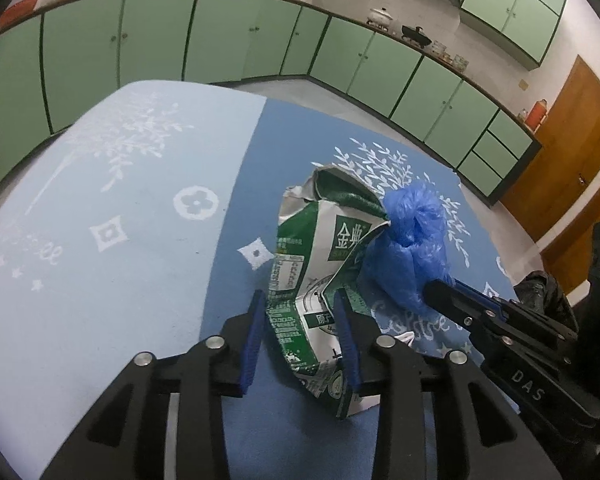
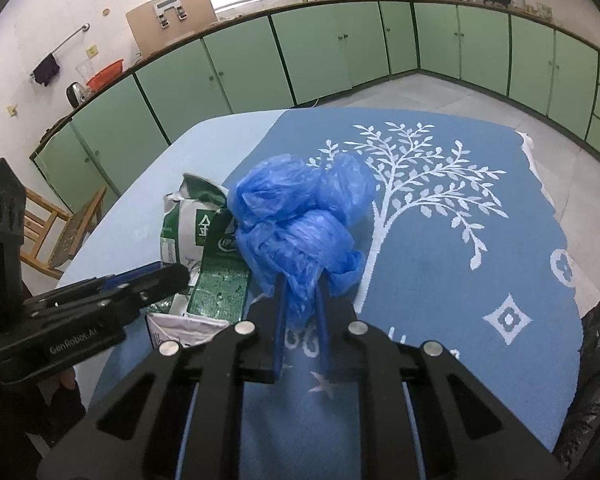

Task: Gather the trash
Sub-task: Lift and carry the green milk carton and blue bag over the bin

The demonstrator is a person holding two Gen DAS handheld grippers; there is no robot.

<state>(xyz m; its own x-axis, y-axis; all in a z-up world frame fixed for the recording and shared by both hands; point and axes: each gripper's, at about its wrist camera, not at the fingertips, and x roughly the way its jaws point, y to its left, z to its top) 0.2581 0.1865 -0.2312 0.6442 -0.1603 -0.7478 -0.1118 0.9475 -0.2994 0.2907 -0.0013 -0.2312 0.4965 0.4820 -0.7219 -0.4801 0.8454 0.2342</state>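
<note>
Reference landmark: the crushed green-and-white carton [image 1: 320, 276], lying on the blue patterned tablecloth [image 1: 140, 240].

Your right gripper [image 2: 300, 312] has its jaws drawn close together on the lower tail of the crumpled blue plastic bag [image 2: 300, 232], which sits touching the carton's right side. Your left gripper [image 1: 300, 328] has its jaws part open and straddling the near end of the carton; the blue pads [image 1: 252, 340] appear just clear of the cardboard, so treat the carton as not yet gripped.

Procedure, as judged from this position:
- Close the left jaws squarely across the flattened carton wall before lifting; a creased edge is likely to slip.
- Lift the bag straight up, away from the carton. The film is thin and may tear or slide out of the pinch if dragged.
- Carry each item to the black bin liner [image 2: 596, 368], to the right of the carton, beyond the cloth's edge.

View differences: the left wrist view shows the carton's printed face and pad clearance; the right wrist view alone shows the pinch on the bag's tail and a wooden chair [image 2: 56, 236] left of the carton
</note>
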